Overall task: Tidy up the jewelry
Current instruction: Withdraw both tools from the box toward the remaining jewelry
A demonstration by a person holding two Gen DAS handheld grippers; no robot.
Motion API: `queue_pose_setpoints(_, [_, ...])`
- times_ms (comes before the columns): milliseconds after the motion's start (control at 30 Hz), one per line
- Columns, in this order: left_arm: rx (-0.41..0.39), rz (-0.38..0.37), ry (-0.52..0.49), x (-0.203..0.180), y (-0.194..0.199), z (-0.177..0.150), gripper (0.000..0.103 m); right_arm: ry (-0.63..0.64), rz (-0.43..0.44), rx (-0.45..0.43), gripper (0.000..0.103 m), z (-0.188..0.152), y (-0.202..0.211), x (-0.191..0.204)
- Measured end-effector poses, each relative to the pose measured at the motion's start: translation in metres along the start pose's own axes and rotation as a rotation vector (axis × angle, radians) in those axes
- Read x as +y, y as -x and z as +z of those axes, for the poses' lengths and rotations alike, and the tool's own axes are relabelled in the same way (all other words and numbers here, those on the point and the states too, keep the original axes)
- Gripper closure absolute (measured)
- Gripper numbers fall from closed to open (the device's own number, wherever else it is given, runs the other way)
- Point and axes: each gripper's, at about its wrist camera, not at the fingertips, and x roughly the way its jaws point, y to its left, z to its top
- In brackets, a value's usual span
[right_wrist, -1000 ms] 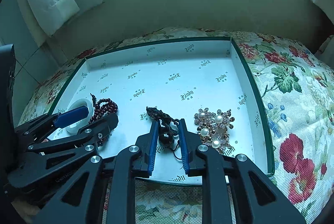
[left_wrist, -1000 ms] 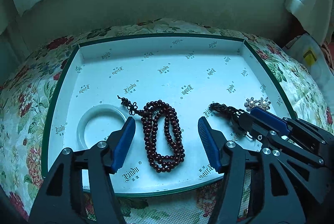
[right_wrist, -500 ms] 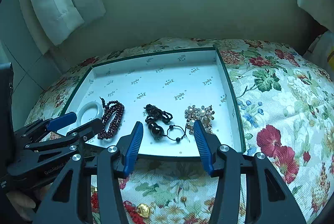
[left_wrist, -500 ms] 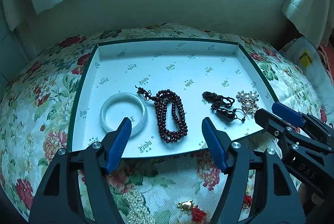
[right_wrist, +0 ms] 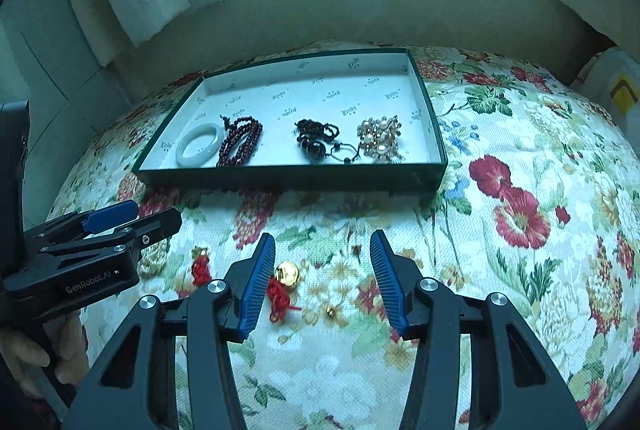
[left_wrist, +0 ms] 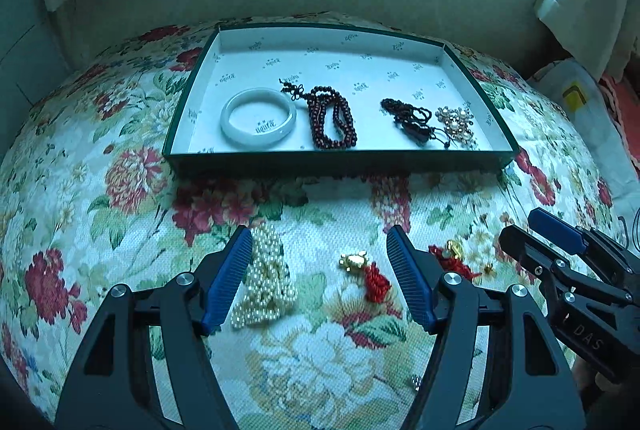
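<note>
Green-sided box (left_wrist: 340, 163) with white printed lining sits on the flowered cloth (left_wrist: 120, 189). Along its near edge lie, left to right, a pale bangle (left_wrist: 258, 121), dark red beads (left_wrist: 332, 123), a black corded pendant (left_wrist: 412, 121) and a pearl brooch (left_wrist: 456, 121), each apart from the next. Left gripper (left_wrist: 320, 274) stands apart, nothing between its tongs; a pearl strand (left_wrist: 266, 286) lies just beside its left tong. Right gripper (right_wrist: 322, 278) has its tongs apart after a recent opening, empty, above a gold bell with red tassel (right_wrist: 284, 282).
</note>
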Motion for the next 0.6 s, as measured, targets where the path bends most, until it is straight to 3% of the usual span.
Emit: queue_pose_setpoints(600, [0.053, 0.036, 0.035, 0.013, 0.033, -0.069, 0.034, 0.119, 0.092, 0.102, 0.062, -0.07, 0.015, 0.052])
